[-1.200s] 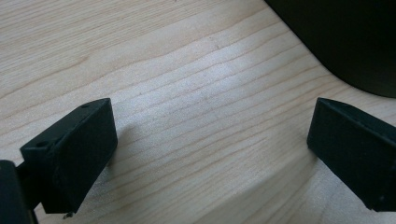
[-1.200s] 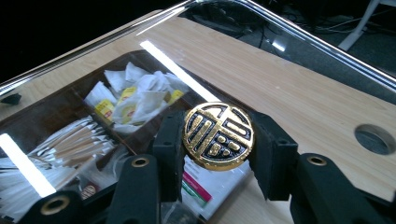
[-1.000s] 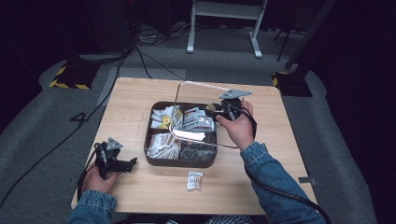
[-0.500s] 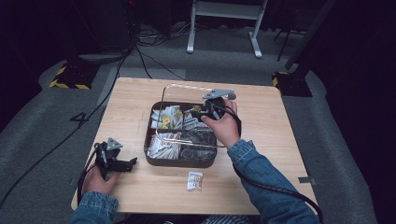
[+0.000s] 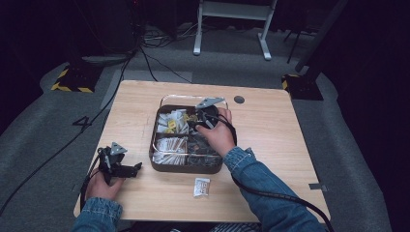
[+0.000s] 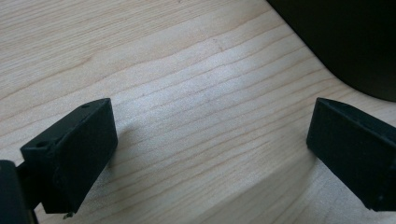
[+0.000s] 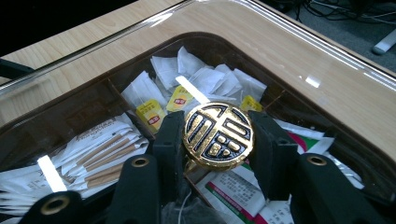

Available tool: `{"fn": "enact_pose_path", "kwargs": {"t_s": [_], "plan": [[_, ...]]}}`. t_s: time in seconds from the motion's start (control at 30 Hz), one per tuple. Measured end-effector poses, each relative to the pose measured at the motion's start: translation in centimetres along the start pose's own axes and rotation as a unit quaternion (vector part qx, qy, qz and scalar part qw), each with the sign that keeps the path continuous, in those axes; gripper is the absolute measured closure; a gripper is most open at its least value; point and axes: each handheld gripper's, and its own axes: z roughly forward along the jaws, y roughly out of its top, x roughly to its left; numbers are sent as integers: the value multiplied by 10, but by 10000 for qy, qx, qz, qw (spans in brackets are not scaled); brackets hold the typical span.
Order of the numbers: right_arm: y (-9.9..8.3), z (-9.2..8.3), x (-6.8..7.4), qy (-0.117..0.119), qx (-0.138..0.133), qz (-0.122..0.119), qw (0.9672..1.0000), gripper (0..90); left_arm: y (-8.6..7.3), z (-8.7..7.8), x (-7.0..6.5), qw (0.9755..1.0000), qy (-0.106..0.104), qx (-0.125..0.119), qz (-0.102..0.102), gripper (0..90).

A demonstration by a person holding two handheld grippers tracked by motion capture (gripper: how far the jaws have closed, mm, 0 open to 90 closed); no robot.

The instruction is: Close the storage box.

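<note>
Right gripper [image 7: 217, 140] clamps gold knob [image 7: 217, 129] of glass lid [image 5: 170, 100] over tray [image 5: 186, 166] | left gripper [image 6: 210, 154] apart, lower left | packet [image 5: 202, 186] below tray, print unreadable

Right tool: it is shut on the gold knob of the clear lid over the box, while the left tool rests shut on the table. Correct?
Not quite. The left tool is open, jaws wide apart over the table, as the left gripper view shows. The rest holds.

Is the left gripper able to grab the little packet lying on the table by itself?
Probably yes. The left gripper is open and holds nothing, and bare table lies between it and the packet, in front of the box.
</note>
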Motion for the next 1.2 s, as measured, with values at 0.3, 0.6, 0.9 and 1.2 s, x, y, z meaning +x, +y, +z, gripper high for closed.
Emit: {"fn": "enact_pose_path", "kwargs": {"t_s": [0.3,0.6,0.9,1.2], "plan": [[-7,15,11,10,135,-42,9999,592,0,0,0,10000,21,-20,-24,22],[-14,24,13,-77,187,-1,9998,592,0,0,0,10000,20,-20,-22,22],[-22,29,15,-76,235,47,9997,591,0,0,0,10000,20,-19,-21,22],[-25,28,18,-39,214,42,9998,591,0,0,0,10000,20,-20,-22,22]]}}
